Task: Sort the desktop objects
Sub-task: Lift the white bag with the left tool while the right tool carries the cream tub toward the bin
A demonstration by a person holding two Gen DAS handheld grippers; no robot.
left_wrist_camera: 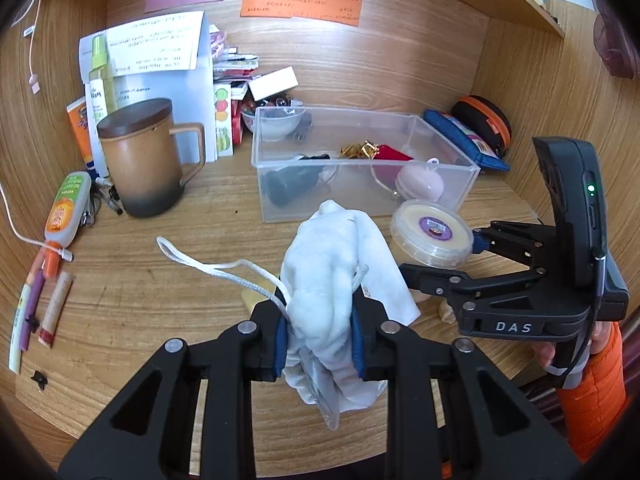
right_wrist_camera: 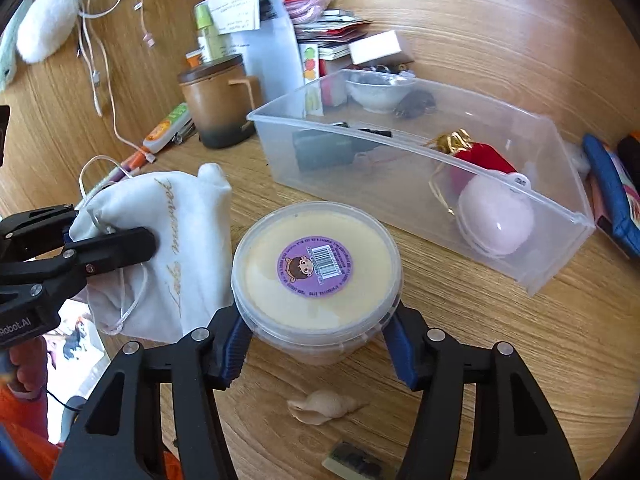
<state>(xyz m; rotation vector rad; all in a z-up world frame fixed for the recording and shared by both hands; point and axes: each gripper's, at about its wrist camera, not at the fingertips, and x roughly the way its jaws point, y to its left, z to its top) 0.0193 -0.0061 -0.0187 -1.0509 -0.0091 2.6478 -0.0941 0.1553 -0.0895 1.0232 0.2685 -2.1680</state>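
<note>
Left wrist view: left gripper (left_wrist_camera: 320, 340) is clamped on a white drawstring cloth pouch (left_wrist_camera: 340, 280), lifted off the wooden desk (left_wrist_camera: 140, 280) — its loose cord (left_wrist_camera: 208, 266) could snag. Further right, the right gripper (right_wrist_camera: 316, 340) brackets a round clear plastic tub with cream lid (right_wrist_camera: 316, 264); left pad touching, right pad doubtful, so it may slip short of the clear plastic bin (right_wrist_camera: 400, 200) behind it.

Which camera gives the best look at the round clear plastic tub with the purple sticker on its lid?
The right wrist view: the round clear plastic tub fills the centre, its lid and sticker seen whole, between the right gripper's blue pads. The left wrist view shows the tub smaller, at an angle, partly behind a white cloth pouch.
</note>
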